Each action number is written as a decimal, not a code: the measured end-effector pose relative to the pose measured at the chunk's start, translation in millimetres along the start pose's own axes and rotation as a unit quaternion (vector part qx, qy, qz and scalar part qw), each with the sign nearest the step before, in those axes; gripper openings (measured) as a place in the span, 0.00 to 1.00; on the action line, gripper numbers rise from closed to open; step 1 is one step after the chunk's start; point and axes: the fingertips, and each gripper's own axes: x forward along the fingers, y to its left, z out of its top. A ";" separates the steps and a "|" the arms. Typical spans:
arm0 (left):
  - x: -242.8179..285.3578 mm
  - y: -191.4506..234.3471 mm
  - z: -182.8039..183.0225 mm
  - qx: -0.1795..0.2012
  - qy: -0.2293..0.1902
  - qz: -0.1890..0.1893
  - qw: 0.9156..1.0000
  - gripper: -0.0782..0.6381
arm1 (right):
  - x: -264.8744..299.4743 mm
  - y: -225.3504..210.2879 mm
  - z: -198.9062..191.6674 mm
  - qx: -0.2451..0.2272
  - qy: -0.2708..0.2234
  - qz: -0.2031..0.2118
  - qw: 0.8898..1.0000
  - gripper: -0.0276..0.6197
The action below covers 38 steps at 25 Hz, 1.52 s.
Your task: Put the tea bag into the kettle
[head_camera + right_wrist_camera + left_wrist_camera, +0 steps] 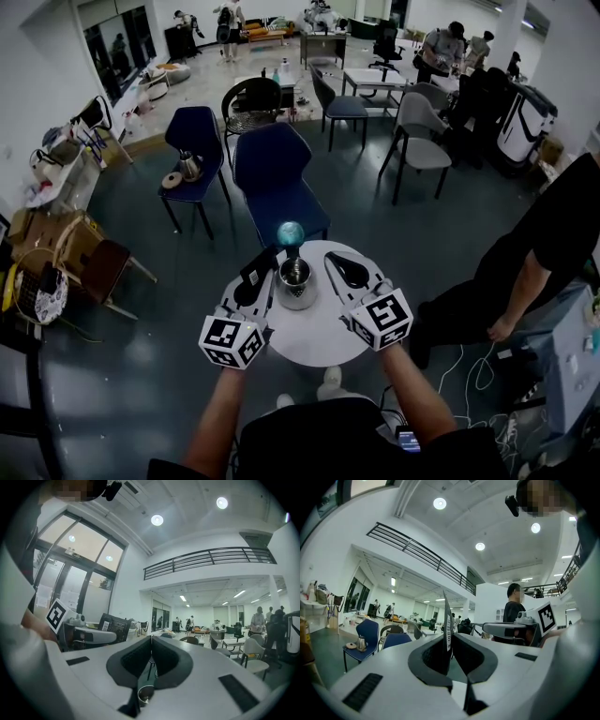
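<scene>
A small steel kettle (296,281) stands open-mouthed in the middle of a round white table (314,342). My left gripper (265,260) is at the kettle's left, shut on a flat dark tea bag packet (257,265). In the left gripper view the packet (447,620) stands edge-on between the jaws, with a barcode on it. My right gripper (331,262) is at the kettle's right with its jaws shut and nothing seen between them. The right gripper view shows the kettle's rim (145,694) just below the jaws and the packet (114,627) off to the left.
A teal ball on a dark stem (290,233) stands right behind the kettle. A blue chair (277,183) faces the table's far side. A person in black (539,253) stands at the right, with cables (473,370) on the floor.
</scene>
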 end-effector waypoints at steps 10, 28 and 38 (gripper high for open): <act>48.7 10.0 -12.9 0.007 0.012 0.016 1.000 0.16 | 21.9 -43.4 -12.3 0.006 0.004 0.016 1.000 0.07; 116.6 21.5 -52.8 0.031 0.062 0.031 0.997 0.16 | 47.0 -103.6 -36.3 0.017 0.012 0.037 0.999 0.07; 145.5 24.3 -93.1 0.033 0.130 0.012 0.991 0.16 | 58.9 -124.6 -53.8 0.026 0.024 0.045 0.998 0.07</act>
